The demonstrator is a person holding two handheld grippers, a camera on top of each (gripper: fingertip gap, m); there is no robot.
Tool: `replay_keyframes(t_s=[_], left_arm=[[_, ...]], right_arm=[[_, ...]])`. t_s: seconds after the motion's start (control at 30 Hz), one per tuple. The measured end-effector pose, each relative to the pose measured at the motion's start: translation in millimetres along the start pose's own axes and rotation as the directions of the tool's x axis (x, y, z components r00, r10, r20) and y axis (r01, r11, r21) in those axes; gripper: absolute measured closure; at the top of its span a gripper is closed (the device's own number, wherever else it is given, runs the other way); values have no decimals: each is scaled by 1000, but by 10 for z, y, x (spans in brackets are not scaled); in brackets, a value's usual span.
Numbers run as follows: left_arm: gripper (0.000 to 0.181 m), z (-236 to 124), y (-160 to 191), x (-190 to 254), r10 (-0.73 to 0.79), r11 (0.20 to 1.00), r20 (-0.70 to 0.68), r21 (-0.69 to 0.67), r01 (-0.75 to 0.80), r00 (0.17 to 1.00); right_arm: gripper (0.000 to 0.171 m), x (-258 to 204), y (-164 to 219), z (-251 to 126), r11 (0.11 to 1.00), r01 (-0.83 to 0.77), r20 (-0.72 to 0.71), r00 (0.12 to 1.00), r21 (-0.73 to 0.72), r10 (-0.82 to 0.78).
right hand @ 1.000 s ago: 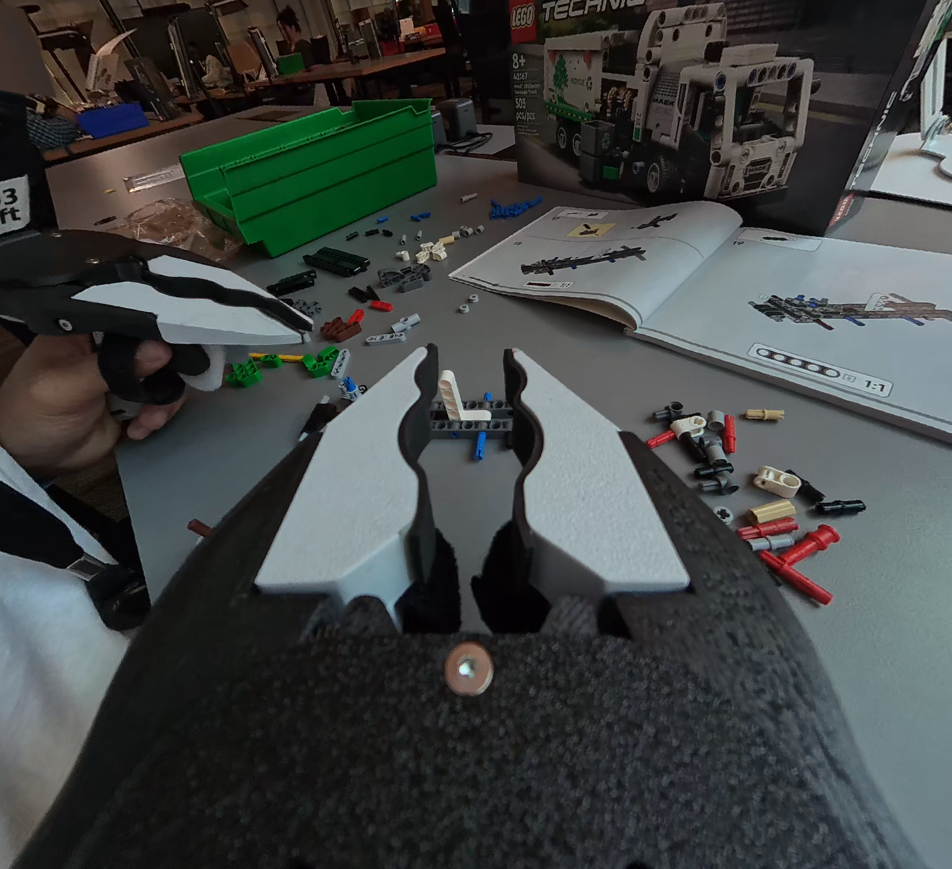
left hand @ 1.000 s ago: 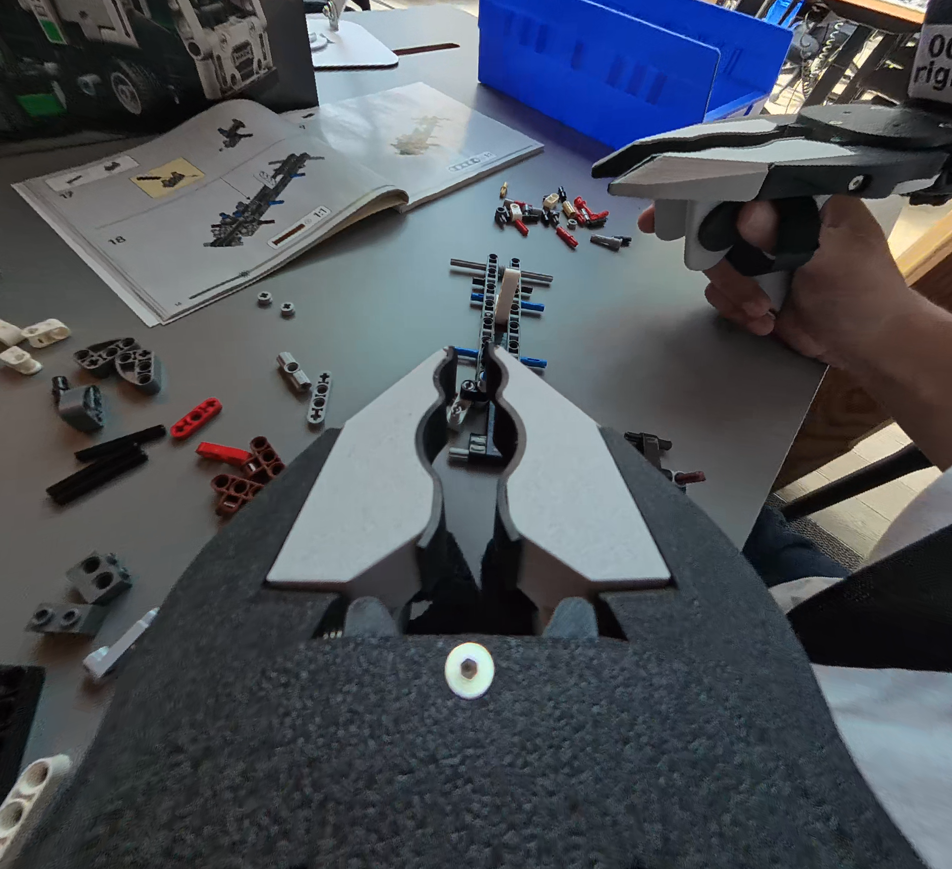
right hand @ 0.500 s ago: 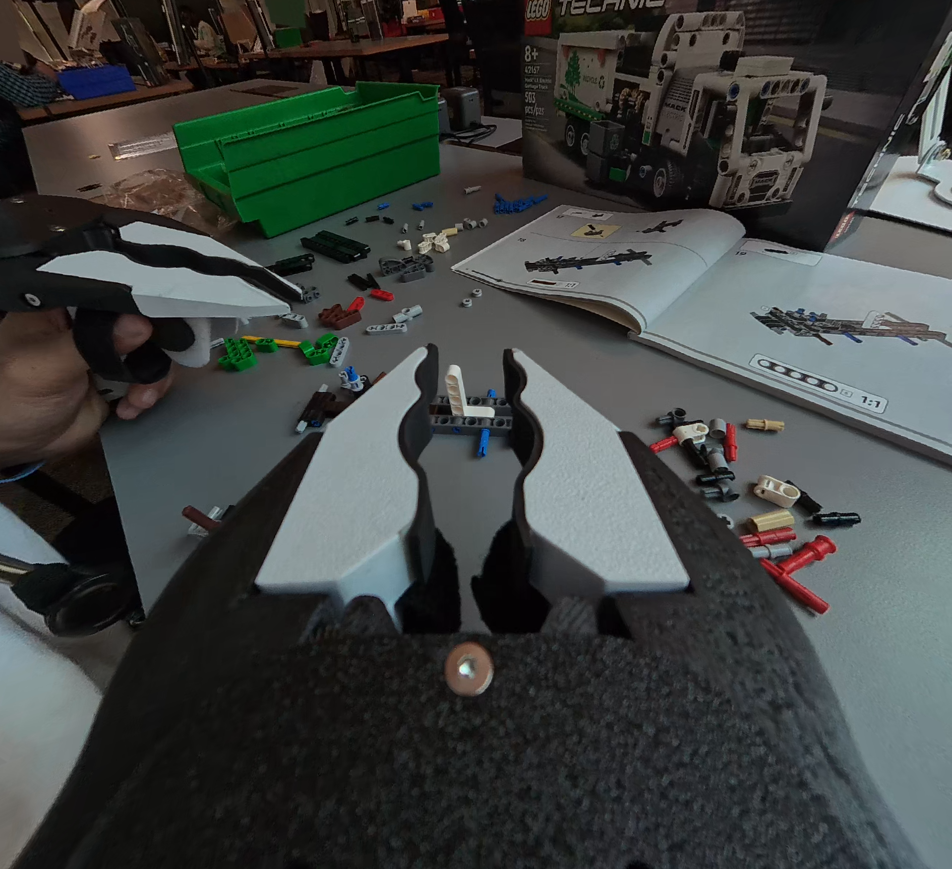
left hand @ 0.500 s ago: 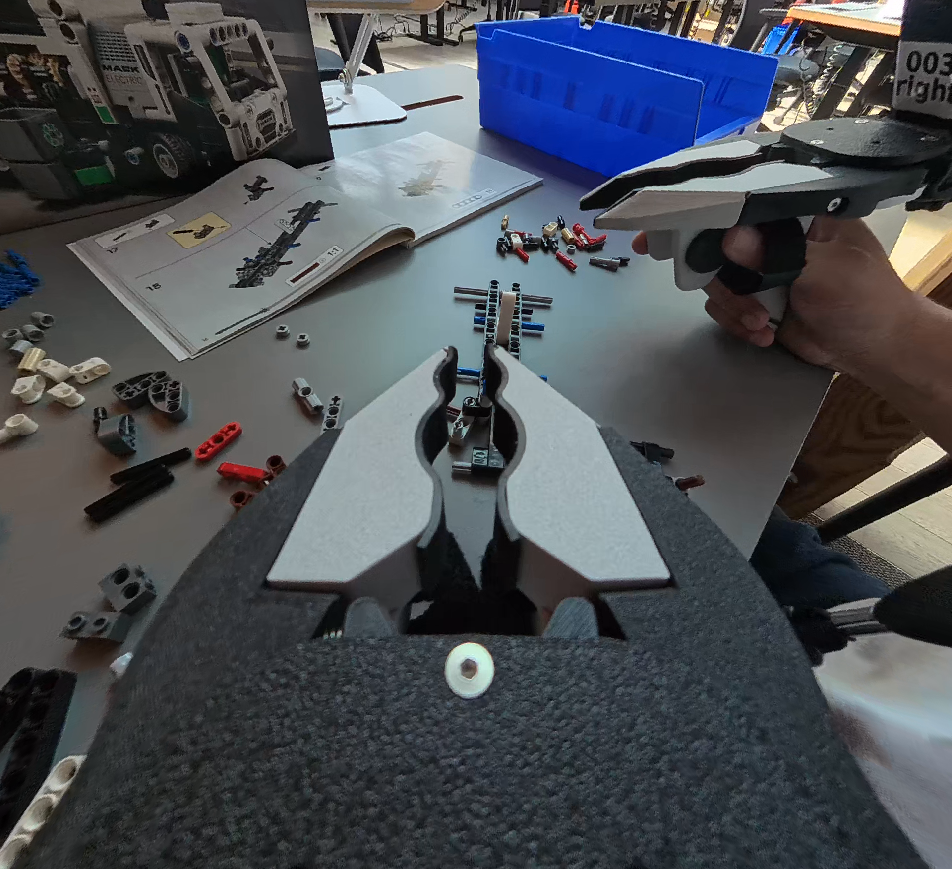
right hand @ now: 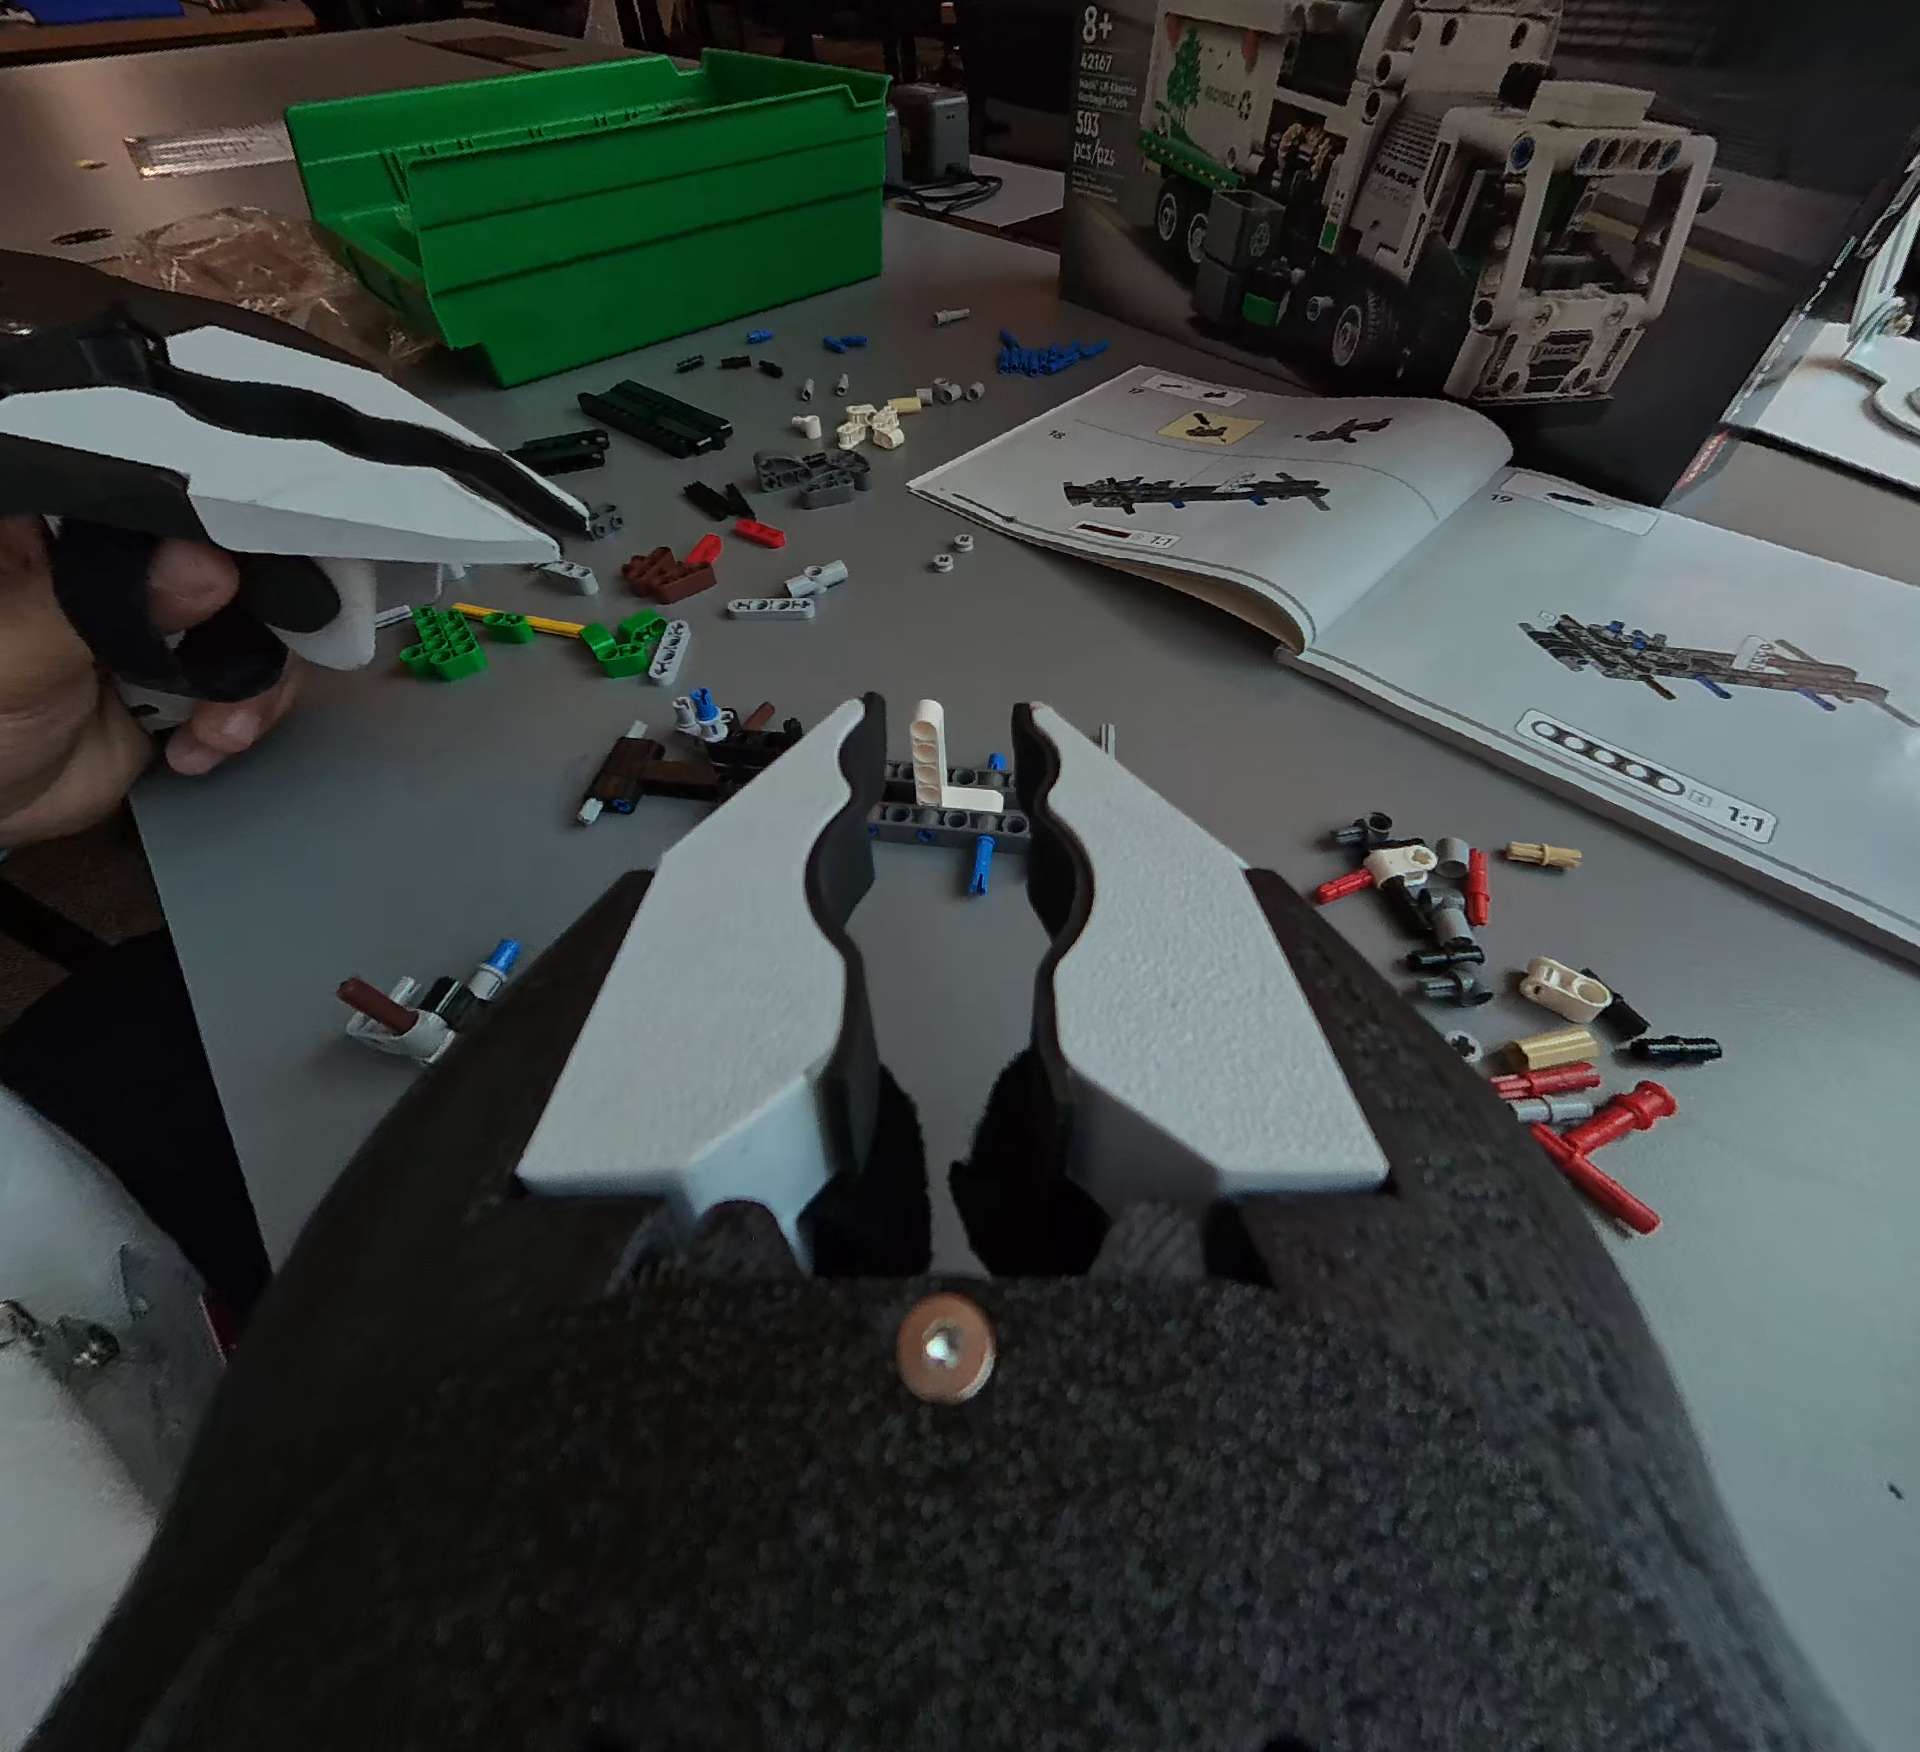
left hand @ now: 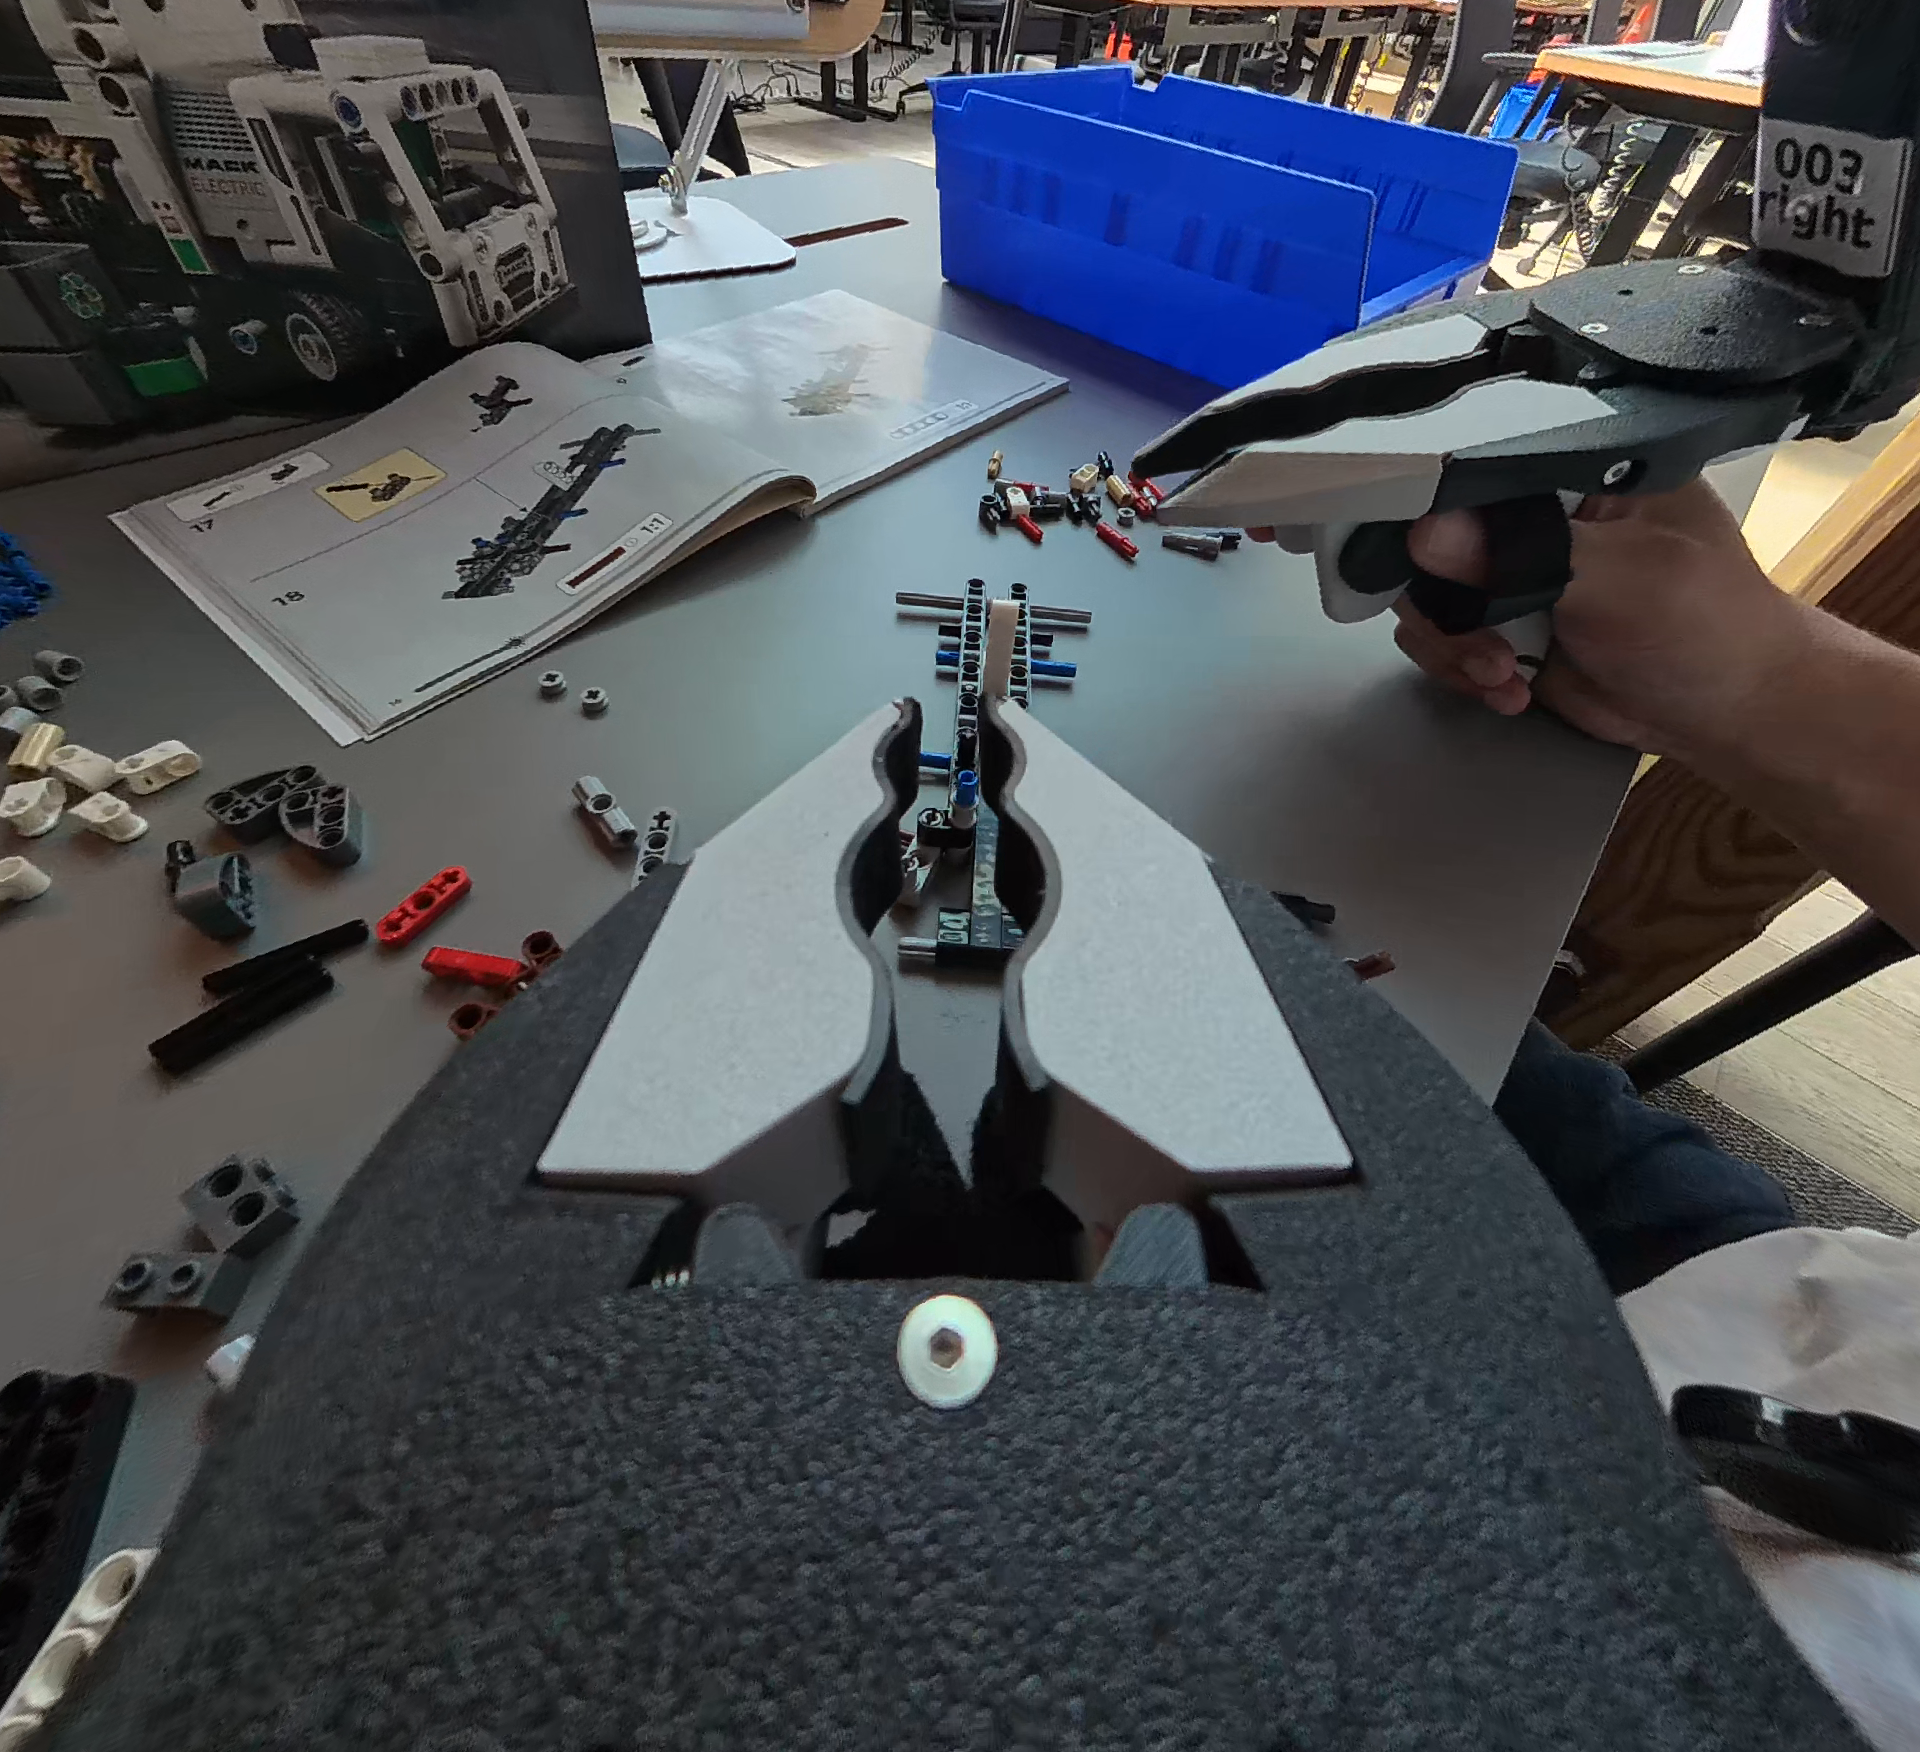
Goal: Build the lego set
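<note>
A partly built long dark lego frame point(left hand: 992, 653) with a white beam and blue pins lies flat on the grey table. It also shows in the right wrist view point(right hand: 951, 793). My left gripper point(left hand: 951, 715) hovers over the table short of the frame, jaws a narrow gap apart and empty. It shows at the left of the right wrist view point(right hand: 566, 523). My right gripper point(right hand: 945, 715) points at the frame from the side, slightly open and empty. In the left wrist view point(left hand: 1148, 481) its tips hang over a small pile of red, black and tan pins point(left hand: 1081, 497).
The open instruction booklet point(left hand: 582, 497) lies behind the frame, with the set's box point(left hand: 291, 123) upright behind it. A blue bin point(left hand: 1195, 227) and a green bin point(right hand: 623, 196) stand at the back. Several loose pieces point(left hand: 281, 819) lie scattered. The table edge point(left hand: 1558, 923) is close. Some 11 cm of space lies between my two pairs of fingers.
Both wrist views have lifted and drawn back slightly from the frame. The right gripper has moved closer to the pin pile. The frame has not moved.
</note>
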State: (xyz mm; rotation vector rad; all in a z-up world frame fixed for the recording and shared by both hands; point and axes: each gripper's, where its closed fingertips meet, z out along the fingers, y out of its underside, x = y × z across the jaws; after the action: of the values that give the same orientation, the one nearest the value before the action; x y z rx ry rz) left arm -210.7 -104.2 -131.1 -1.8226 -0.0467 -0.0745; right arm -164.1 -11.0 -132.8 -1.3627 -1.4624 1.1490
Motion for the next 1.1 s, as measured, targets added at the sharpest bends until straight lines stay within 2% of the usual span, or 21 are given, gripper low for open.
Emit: replay_keyframes(t_s=[0.37,0.43,0.5,0.57,0.77,0.87,1.1], left_arm=[[171,50,56,-16,-5,999,11,-47,6,1000],[166,110,182,-30,-31,990,9,-138,31,999],[149,178,311,-25,-54,972,-6,-228,52,998],[145,224,356,-7,-38,964,-22,-264,31,999],[145,319,469,15,67,937,-23,-342,-71,998],[154,356,443,23,148,933,0,-331,-140,989],[158,447,584,33,241,881,-3,-419,-220,971]], right_arm=[[150,14,-23,-21,999,-30,15,999,19,30],[150,10,-22,-19,1000,-24,13,1000,17,24],[150,0,-14,-13,1000,-17,14,1000,11,16],[150,-6,-6,-7,1000,-10,14,1000,5,10],[150,-13,-1,-1,1000,-20,28,999,0,20],[150,6,-16,-15,999,-47,37,998,13,47],[150,45,-57,-52,994,-96,51,994,46,94]])
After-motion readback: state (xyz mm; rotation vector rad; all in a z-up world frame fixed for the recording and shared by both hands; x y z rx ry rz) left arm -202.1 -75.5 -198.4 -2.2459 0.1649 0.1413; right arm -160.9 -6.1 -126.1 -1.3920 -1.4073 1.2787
